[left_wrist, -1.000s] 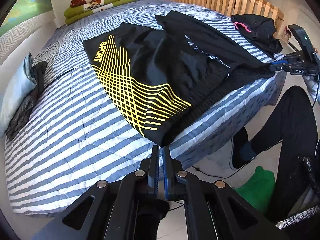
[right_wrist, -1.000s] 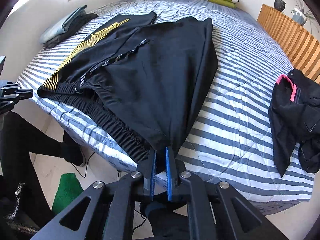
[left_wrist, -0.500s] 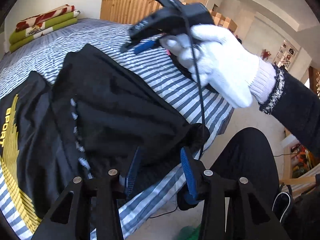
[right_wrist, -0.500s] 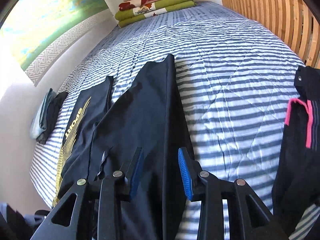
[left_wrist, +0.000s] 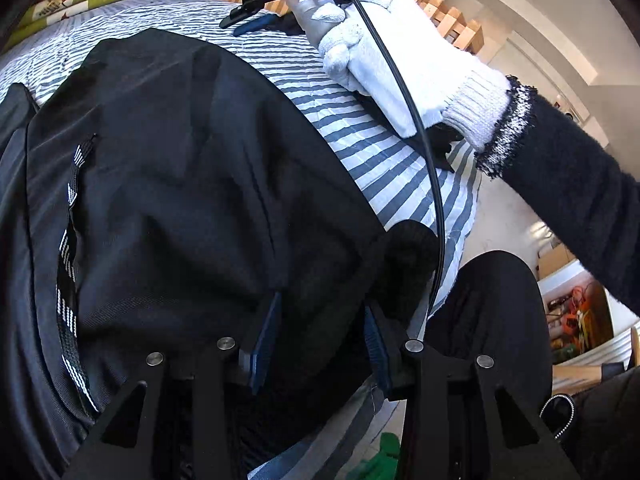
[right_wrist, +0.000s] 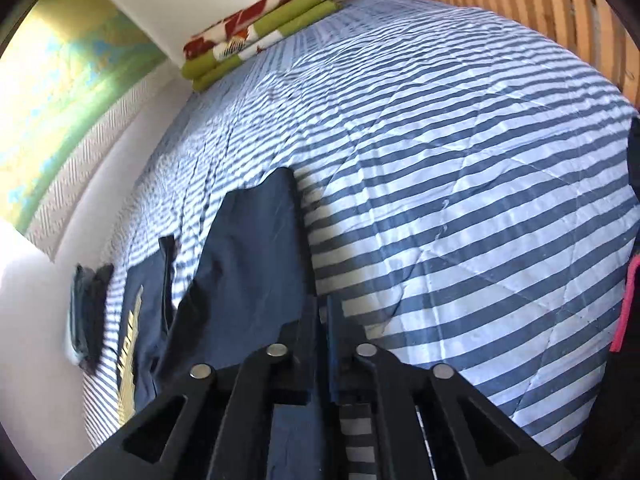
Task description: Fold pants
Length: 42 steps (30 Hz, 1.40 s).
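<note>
Black track pants (left_wrist: 180,200) with a white-dashed side stripe lie spread on the striped bed (left_wrist: 380,152). My left gripper (left_wrist: 320,340) stands open over the waistband end at the bed's near edge, fabric lying between its blue pads. A white-gloved hand (left_wrist: 380,40) holds my right gripper (left_wrist: 236,26) at the pants' far edge. In the right wrist view the right gripper (right_wrist: 324,316) is shut where the right edge of the pants (right_wrist: 252,260) runs in between its fingers. Its grip on the cloth is partly hidden.
Folded green and red blankets (right_wrist: 256,36) lie at the far end by the wall. A black garment with pink trim (right_wrist: 628,300) sits at the right, folded clothes (right_wrist: 90,312) at the left. A person's dark leg (left_wrist: 492,300) stands beside the bed. A black cable (left_wrist: 436,200) hangs from the gloved hand.
Both grippers let go of the waistband corners and opened. The left has since dropped closer over the waistband; the right has moved to the pants' right edge and shut.
</note>
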Tool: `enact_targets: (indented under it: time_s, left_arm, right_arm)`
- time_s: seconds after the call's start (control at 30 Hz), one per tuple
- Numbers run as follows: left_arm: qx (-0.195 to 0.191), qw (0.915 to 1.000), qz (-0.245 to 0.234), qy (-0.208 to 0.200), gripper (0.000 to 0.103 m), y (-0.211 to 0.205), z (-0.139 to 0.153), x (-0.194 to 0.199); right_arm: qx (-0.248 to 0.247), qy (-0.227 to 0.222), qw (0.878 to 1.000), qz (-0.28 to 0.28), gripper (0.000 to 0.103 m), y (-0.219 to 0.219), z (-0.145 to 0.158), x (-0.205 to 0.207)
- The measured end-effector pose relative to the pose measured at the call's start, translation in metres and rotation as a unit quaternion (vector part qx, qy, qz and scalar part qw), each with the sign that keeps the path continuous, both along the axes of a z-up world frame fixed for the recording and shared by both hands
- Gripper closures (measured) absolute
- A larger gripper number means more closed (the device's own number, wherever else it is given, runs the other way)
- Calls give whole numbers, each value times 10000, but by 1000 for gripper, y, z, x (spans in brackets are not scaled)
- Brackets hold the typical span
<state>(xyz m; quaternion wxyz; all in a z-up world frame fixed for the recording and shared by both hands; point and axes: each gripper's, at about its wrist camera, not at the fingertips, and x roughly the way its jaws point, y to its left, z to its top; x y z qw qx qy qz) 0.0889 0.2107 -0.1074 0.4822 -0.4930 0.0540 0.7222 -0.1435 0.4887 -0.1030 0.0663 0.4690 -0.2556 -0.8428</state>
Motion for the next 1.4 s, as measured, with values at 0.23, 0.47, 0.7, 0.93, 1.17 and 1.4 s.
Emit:
enact_targets:
  time_s: [0.23, 0.47, 0.7, 0.93, 1.17, 1.4]
  left_arm:
    - [130, 9999, 33, -87, 60, 2, -1, -2]
    - [226, 9997, -29, -102, 60, 7, -2, 1]
    - [394, 9991, -44, -143, 60, 2, -4, -1]
    - [445, 9988, -57, -191, 60, 4, -3, -1]
    - [427, 9990, -73, -145, 60, 7, -6, 0]
    - [382, 9992, -83, -99, 60, -7, -5, -4]
  right_arm:
    - [-57, -290, 9993, -230, 79, 1, -25, -33]
    - [-920, -186, 9803, 1740, 80, -88, -22, -37]
    - [-66, 131, 9923, 1233, 79, -67, -1, -40]
    - [611, -179, 9873, 1453, 78, -93, -21, -55]
    - [1861, 380, 9815, 249, 101, -55, 19, -39]
    - [1517, 376, 9859, -595, 65, 11, 34, -26]
